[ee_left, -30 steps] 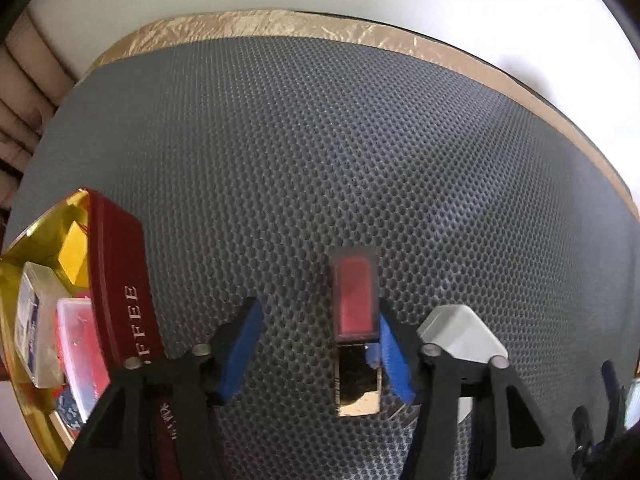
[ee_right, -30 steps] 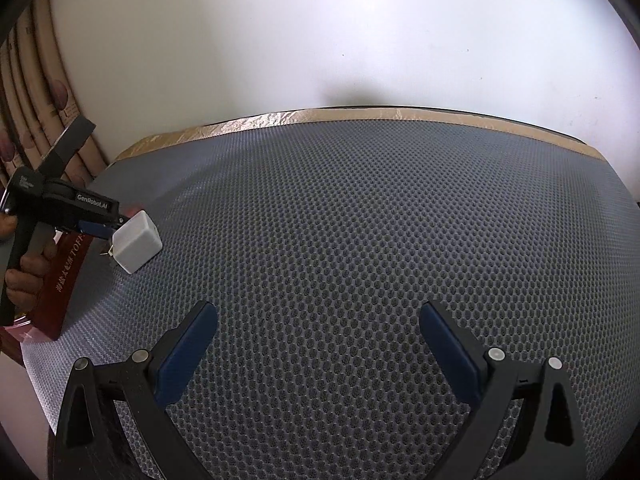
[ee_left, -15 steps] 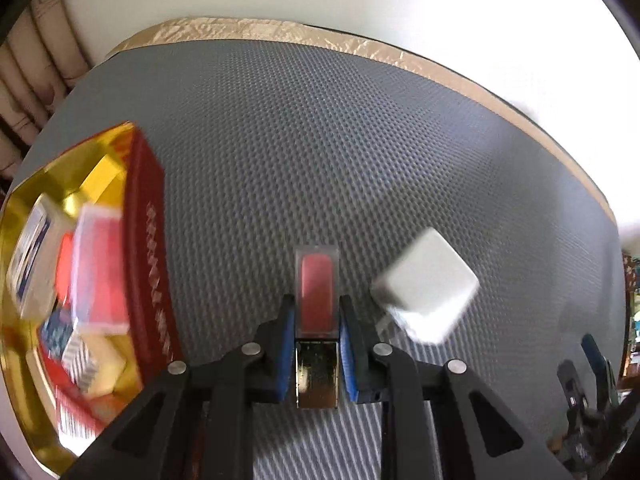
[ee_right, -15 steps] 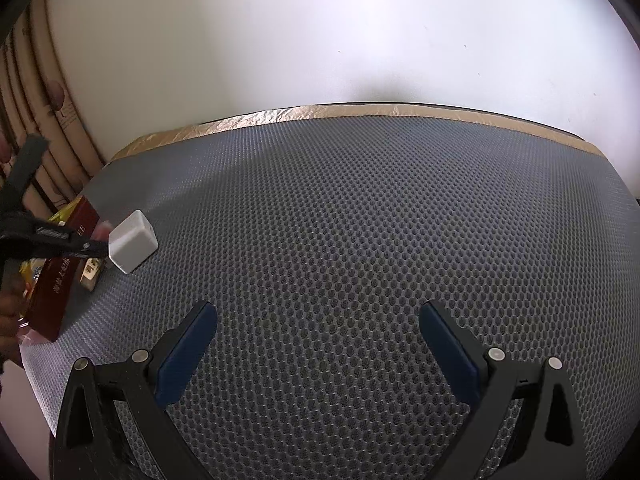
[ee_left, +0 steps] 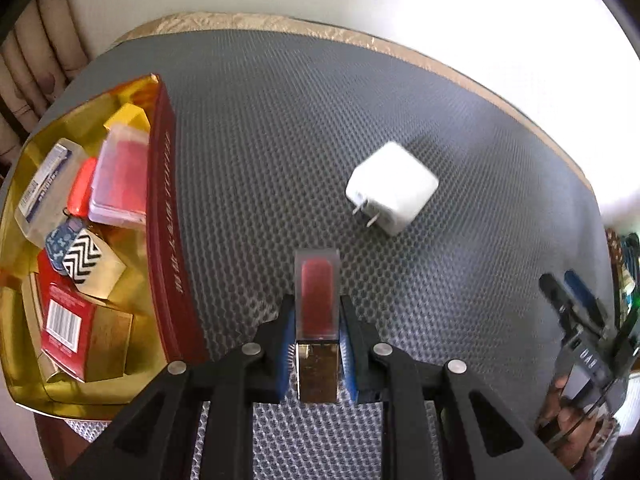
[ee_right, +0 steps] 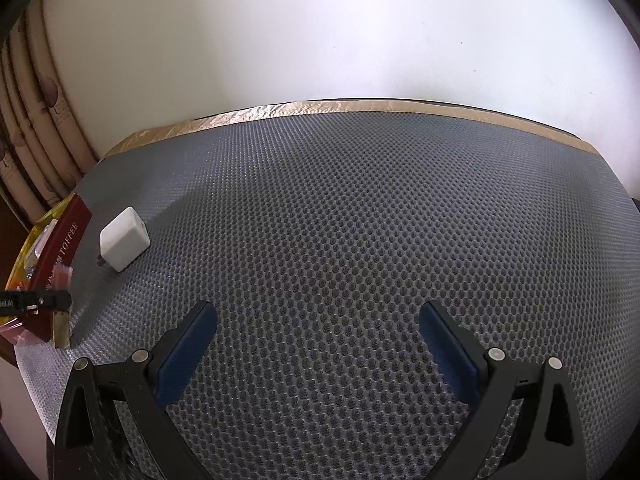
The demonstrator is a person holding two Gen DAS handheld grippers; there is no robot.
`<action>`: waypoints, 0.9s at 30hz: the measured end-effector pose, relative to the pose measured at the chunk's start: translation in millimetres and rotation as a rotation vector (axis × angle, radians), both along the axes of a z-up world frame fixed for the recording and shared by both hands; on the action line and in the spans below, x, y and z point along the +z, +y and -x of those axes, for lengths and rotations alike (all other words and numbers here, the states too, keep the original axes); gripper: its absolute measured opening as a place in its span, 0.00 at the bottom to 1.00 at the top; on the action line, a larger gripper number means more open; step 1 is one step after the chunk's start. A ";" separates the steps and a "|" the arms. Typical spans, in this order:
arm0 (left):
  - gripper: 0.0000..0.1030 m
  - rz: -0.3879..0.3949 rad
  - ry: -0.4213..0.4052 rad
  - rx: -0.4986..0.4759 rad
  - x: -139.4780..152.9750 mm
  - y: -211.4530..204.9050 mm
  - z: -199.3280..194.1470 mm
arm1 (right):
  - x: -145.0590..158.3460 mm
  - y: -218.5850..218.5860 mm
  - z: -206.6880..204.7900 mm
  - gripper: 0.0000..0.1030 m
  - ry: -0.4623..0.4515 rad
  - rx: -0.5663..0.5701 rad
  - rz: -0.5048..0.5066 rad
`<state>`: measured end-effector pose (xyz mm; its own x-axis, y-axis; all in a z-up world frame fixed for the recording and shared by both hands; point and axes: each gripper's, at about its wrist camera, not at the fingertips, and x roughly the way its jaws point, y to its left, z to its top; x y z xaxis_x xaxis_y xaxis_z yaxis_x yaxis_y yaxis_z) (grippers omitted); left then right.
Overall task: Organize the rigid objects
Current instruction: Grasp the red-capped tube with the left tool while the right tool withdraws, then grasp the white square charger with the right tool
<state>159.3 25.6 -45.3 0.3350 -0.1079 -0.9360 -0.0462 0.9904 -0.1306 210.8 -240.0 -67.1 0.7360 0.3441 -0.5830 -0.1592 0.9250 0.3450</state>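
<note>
Grey honeycomb-matted tabletop (ee_left: 280, 128). At its left edge, a gold-lined red tin (ee_left: 164, 220) filled with small boxes. White plug adapter (ee_left: 392, 192) lies on the mat, apart from the tin. Left hand-held gripper (ee_left: 318, 332) pinches a red-and-gold lipstick (ee_left: 318, 300) above the mat; right hand-held gripper (ee_right: 316, 348) spread wide, holding nothing.

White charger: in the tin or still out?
Out. The white charger lies on the grey mat, prongs exposed, apart from the gold tin.
</note>
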 end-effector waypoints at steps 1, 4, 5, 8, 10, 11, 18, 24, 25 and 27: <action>0.20 0.004 0.014 -0.003 -4.1 2.0 0.5 | 0.0 0.2 -0.2 0.98 0.002 -0.002 0.002; 0.20 0.042 0.024 -0.001 -10.4 9.2 8.0 | -0.6 1.1 -1.3 0.98 0.009 -0.002 0.011; 0.20 0.029 0.021 -0.008 -12.0 9.5 9.4 | -0.8 1.8 -1.9 0.98 0.012 -0.001 0.013; 0.20 0.014 0.013 -0.019 -13.0 1.5 17.8 | -1.5 2.3 -2.8 0.98 0.018 -0.001 0.019; 0.20 0.010 0.006 -0.023 -13.5 -2.0 22.8 | -1.6 2.8 -2.9 0.98 0.020 -0.003 0.024; 0.20 0.011 0.002 -0.025 -15.0 -3.2 25.0 | -1.6 3.1 -2.9 0.98 0.021 -0.004 0.025; 0.20 0.015 -0.043 -0.024 -27.5 -18.8 30.3 | 1.5 11.2 -8.0 0.92 0.030 -0.002 0.048; 0.20 0.028 -0.088 0.001 -32.0 -18.5 59.7 | 43.5 59.3 -14.5 0.89 -0.063 0.288 -0.001; 0.20 0.031 -0.097 0.004 -32.7 -17.6 63.0 | 50.0 69.3 -16.8 0.89 -0.079 0.316 0.009; 0.20 0.034 -0.115 0.011 -34.8 -16.0 69.1 | 62.5 94.6 -26.8 0.88 -0.099 0.393 0.040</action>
<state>90.2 9.6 -80.1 0.4411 -0.1345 -0.8873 -0.0403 0.9847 -0.1693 237.6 -145.3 -4.6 0.6060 0.5891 -0.5346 -0.5339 0.7993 0.2756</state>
